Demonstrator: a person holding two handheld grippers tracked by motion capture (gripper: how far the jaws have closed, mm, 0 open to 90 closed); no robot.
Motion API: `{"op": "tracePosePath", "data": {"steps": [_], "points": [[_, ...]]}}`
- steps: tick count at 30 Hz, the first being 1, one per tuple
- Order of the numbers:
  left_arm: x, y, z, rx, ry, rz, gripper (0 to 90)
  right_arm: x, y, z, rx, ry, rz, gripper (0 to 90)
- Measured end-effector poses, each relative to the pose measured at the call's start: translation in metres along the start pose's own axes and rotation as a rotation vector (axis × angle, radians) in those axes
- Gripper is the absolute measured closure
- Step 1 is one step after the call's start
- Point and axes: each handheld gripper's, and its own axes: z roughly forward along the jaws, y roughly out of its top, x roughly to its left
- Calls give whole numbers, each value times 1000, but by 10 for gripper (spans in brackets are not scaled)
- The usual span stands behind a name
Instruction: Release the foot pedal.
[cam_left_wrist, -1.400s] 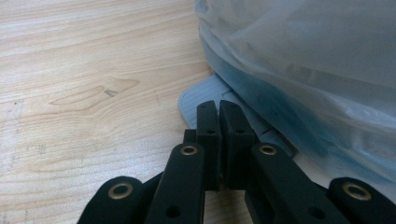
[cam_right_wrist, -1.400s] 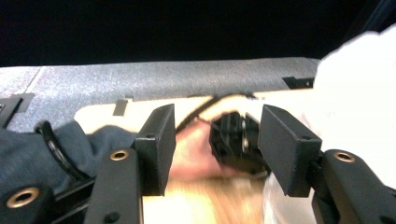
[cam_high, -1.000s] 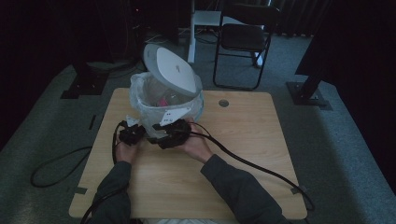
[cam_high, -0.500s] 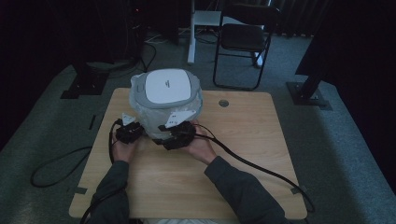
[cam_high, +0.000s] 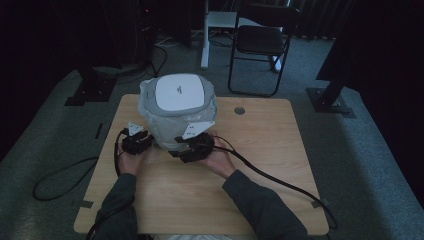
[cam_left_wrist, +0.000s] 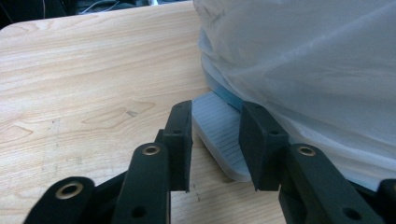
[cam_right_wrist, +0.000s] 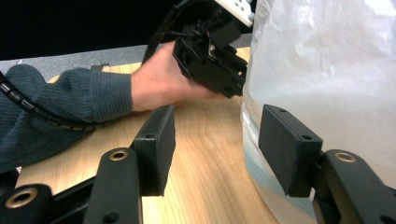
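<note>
From the high view, I see the round white appliance with a grey-rimmed lid, wrapped in a translucent plastic bag (cam_high: 177, 112), standing upright on the far-left part of the pale wooden table (cam_high: 260, 190). I hold my left gripper (cam_high: 145, 141) against its near-left base and my right gripper (cam_high: 192, 145) at its near side, both low down. I judge this is to steady the body (the lid is shut and lies flat on top). A black folding chair (cam_high: 260, 47) stands well beyond the far edge.

In the left gripper view, my left gripper (cam_left_wrist: 215, 140) has just been opening its jaws. A pale ribbed foot or tab at the appliance's base (cam_left_wrist: 219, 135) sits between them with a gap on either side, so I read the jaws as released, straddling it rather than pinching. The bag bulges just above and to the right.

In the right gripper view, my right gripper (cam_right_wrist: 217, 149) stands half open. Its right jaw lies close against the bagged wall, though I cannot tell if it touches, and its left jaw hangs over bare wood, so nothing is clamped. Farther off, the left hand (cam_right_wrist: 161, 86) in a dark blue knit sleeve (cam_right_wrist: 65, 102) rests its gripper against the bag.
</note>
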Motion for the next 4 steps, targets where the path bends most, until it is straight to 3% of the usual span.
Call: {"op": "tracePosePath", "data": {"steps": [4], "points": [[0, -1, -2, -1, 3, 9, 632, -1, -3, -2, 5, -8, -7, 450]]}}
